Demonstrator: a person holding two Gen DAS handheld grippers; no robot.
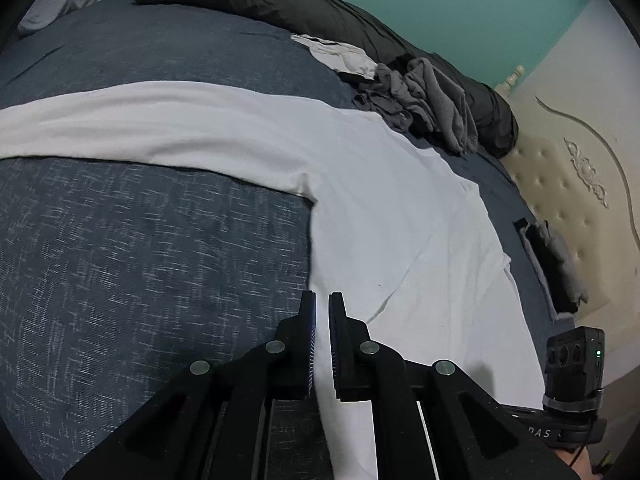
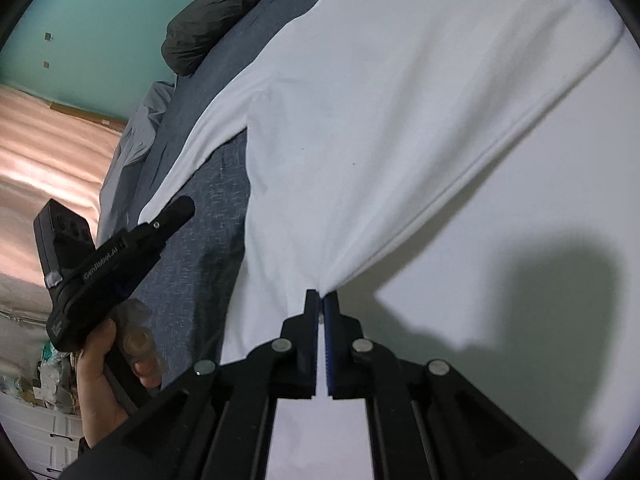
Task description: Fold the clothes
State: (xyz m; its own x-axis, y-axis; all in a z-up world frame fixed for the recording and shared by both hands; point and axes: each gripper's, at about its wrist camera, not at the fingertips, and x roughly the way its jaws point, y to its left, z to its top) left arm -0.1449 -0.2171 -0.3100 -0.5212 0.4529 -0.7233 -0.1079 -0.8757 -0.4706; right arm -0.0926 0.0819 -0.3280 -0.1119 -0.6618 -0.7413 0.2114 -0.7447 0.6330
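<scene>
White long-sleeved shirt point(image 1: 380, 184) lies spread flat on the blue-grey bed cover point(image 1: 140, 248), one sleeve stretched out sideways. Right hand-held gripper point(image 2: 321, 300) is clamped on a raised fold of its cloth; left hand-held gripper point(image 1: 322, 304) sits nearly closed at the shirt's edge, gripping nothing visible. Crumpled grey garments point(image 1: 432, 108) and a dark duvet point(image 1: 280, 4) lie beyond, near the headboard point(image 1: 568, 184).

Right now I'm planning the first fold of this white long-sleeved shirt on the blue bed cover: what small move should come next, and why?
Probably lift the right gripper slightly and carry the pinched edge across the white long-sleeved shirt. Its jaws are shut on a tented bit of fabric, while the left gripper is nearly closed with no fabric visibly pinched, at the shirt's edge on the blue bed cover, so it cannot help yet.
</scene>
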